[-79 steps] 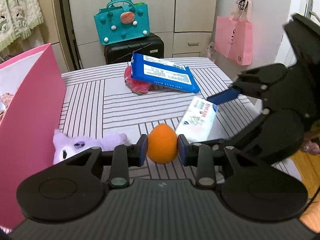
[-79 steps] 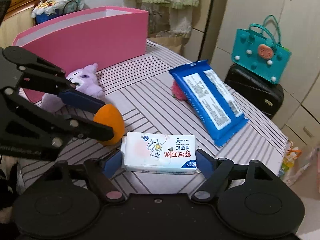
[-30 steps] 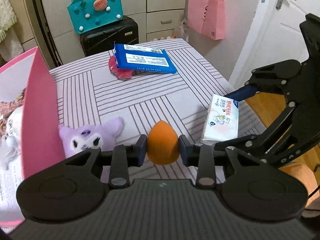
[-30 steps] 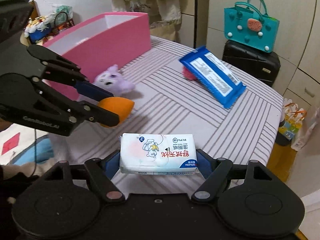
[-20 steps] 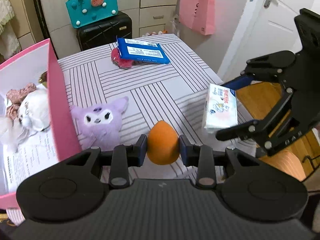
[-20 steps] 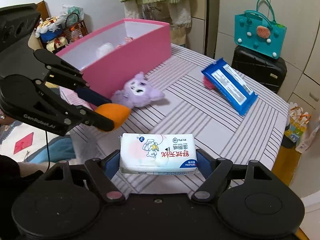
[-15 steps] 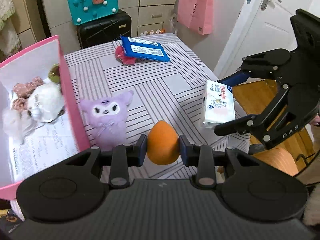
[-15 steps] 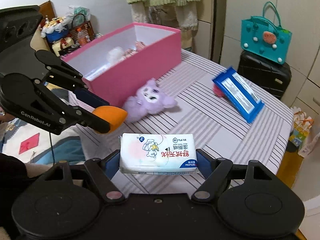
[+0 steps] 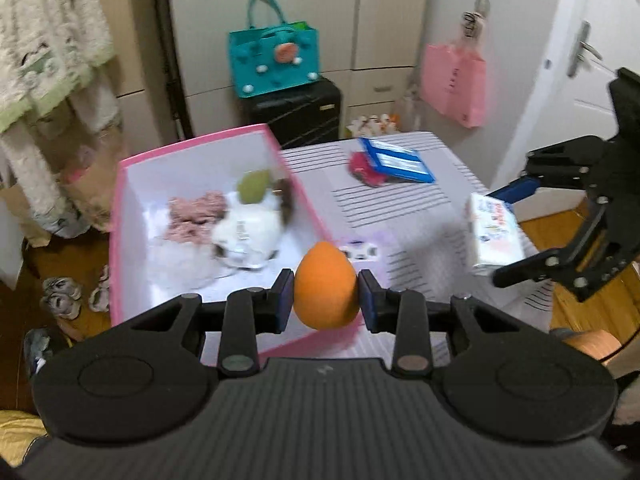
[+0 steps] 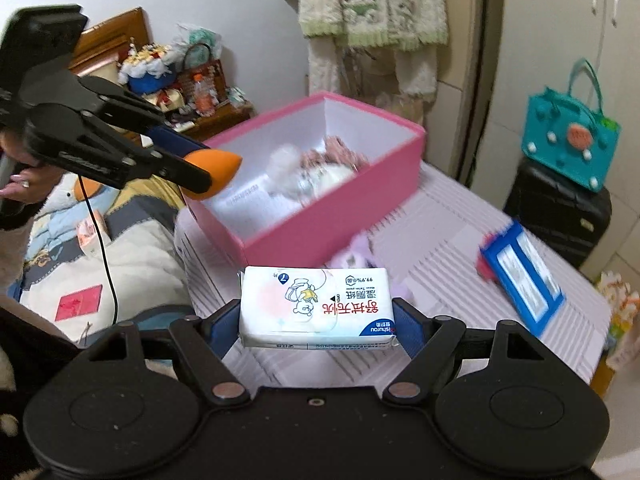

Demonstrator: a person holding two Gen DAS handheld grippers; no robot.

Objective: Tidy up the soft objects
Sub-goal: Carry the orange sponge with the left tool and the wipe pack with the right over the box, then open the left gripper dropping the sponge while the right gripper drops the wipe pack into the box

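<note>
Here the left gripper (image 9: 326, 300) clamps the sponge (image 9: 326, 286) above the box (image 9: 120, 240) rim; the right gripper (image 10: 318, 320) grips the tissues (image 10: 318, 310) over the table (image 10: 440, 216) edge.

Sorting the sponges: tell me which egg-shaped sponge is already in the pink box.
The green sponge, lying inside the pink box; the orange sponge is clamped in the left gripper.

pink box (image 10: 332, 216) open-topped; plush pile (image 9: 244, 232) inside

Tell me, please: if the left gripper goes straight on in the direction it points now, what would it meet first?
Probably the pink box. The left gripper, shut on the orange sponge, points down over the box's near wall toward the soft toys inside. Depth is unclear, so it may clip the rim first.
</note>
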